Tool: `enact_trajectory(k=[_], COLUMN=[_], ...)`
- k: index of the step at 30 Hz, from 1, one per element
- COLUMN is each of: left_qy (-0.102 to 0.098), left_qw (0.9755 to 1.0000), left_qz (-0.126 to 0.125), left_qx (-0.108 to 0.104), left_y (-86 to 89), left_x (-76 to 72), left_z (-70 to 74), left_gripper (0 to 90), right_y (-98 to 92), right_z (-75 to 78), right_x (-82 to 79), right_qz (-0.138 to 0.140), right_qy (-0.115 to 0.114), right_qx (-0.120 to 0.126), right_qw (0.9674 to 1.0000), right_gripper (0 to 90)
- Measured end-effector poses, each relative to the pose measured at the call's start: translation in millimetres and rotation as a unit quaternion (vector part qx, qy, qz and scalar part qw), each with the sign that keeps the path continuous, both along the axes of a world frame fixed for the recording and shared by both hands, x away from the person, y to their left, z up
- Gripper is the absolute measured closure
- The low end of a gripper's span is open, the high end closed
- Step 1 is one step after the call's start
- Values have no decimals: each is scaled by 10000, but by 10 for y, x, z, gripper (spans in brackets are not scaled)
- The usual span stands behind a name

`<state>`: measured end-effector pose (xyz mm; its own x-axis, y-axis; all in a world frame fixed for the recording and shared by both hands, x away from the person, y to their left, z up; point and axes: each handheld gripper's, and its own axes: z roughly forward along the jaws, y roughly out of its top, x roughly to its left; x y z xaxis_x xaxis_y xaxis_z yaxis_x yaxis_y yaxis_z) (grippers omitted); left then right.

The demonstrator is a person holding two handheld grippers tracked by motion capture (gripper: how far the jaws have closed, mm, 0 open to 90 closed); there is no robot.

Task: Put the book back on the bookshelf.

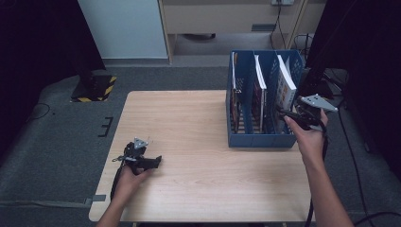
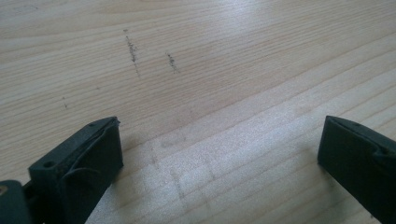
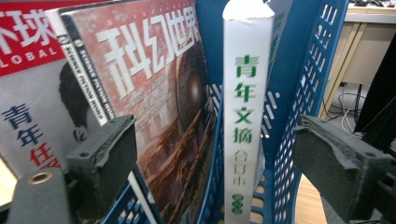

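File rack point(image 1: 257, 140) on bench point(image 1: 189, 123), far right side; books point(image 1: 285, 85) upright in its compartments. Right tongs point(image 1: 283, 113) just beside rack's right end. Left tongs point(image 1: 153, 162) near front-left, low over bench.

Grey carpet floor point(image 1: 61, 142), pale wood table point(image 1: 189, 123), beige cabinet point(image 1: 222, 16).

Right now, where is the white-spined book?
In the high view, the white-spined book stands in the rightmost slot of the blue rack, ahead of the right gripper.
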<state>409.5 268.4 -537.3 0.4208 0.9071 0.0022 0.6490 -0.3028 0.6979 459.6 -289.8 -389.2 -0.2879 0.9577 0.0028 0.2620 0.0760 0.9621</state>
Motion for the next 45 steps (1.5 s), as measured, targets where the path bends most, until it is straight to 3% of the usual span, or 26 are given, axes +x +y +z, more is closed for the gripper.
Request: enact_trajectory(k=[25, 45], left_qy=[5, 4], left_qw=[10000, 10000], left_qz=[1, 1], left_qx=[10, 10], left_y=[-2, -2], left_x=[0, 0], left_z=[1, 1], left_gripper=[0, 0], right_y=[88, 282], right_z=[-118, -361], right_x=[-329, -610], right_qz=[265, 685], right_qy=[-35, 168], right_qx=[111, 78], right_qw=[9996, 9975], right_gripper=[68, 68])
